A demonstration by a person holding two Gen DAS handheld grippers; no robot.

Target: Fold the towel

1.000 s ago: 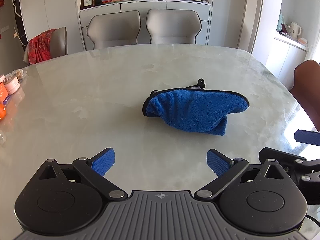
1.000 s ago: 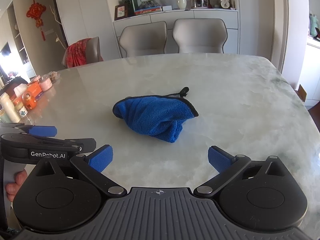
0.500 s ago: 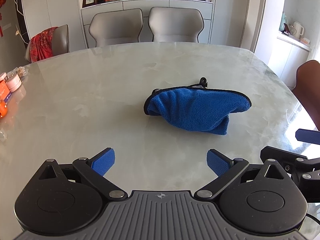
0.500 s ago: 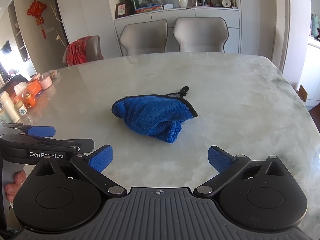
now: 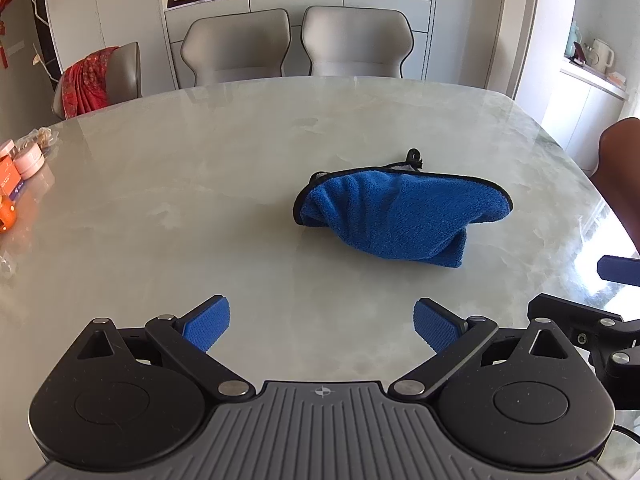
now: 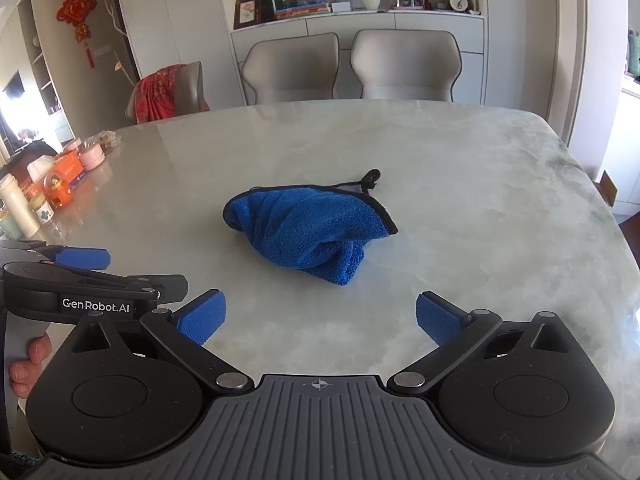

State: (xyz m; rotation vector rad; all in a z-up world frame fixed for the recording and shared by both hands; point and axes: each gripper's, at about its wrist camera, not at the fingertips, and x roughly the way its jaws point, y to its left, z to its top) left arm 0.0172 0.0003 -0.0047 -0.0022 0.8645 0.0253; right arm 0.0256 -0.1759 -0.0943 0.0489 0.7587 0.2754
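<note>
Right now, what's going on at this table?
A person holds two handheld grippers above a marble table. The blue towel lies crumpled in a heap ahead of them, not yet folded or touched. The left gripper and right gripper are both open, short of the cloth and holding nothing.

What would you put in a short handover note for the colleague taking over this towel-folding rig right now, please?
Left hand-held gripper: open, empty, held short of the towel.
Right hand-held gripper: open, empty, also short of the towel.
Blue towel: lies in a crumpled heap near the middle of the marble table, its black hanging loop at the far side. Neither gripper touches it.
Done: nothing visible yet; no fold made.
Left: probably spread the towel flat first, then grip two corners and fold it over.
</note>
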